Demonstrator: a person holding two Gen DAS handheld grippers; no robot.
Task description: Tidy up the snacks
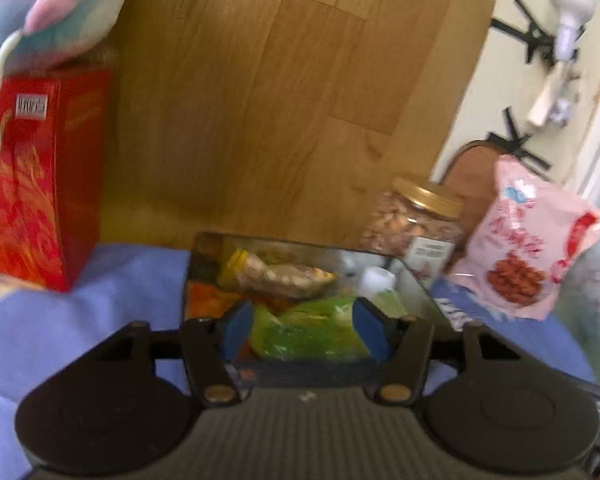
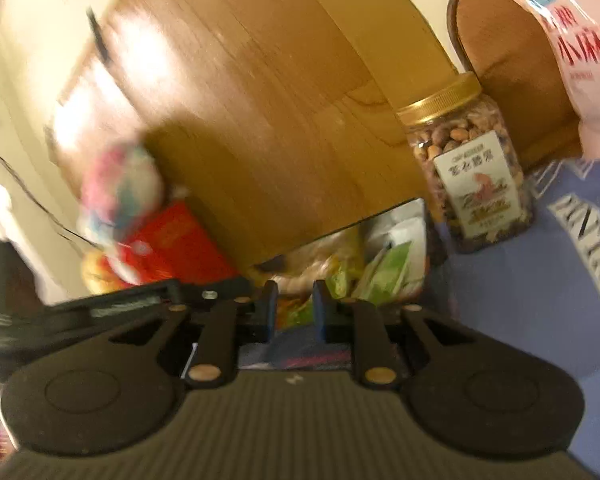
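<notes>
A shiny metal tin sits on the blue cloth and holds several snack packets, among them a green packet and a tan wrapped snack. My left gripper hovers over the tin's near edge, jaws wide apart around the green packet, not clamping it. A nut jar with a gold lid stands right of the tin, also in the right wrist view. A pink snack bag stands beside the jar. My right gripper has its jaws a narrow gap apart, empty, near the tin's snacks.
A red box stands at the left on the cloth with a pastel plush toy on top. A wooden panel rises behind the tin. A brown chair back is behind the jar. Blue printed cloth covers the surface.
</notes>
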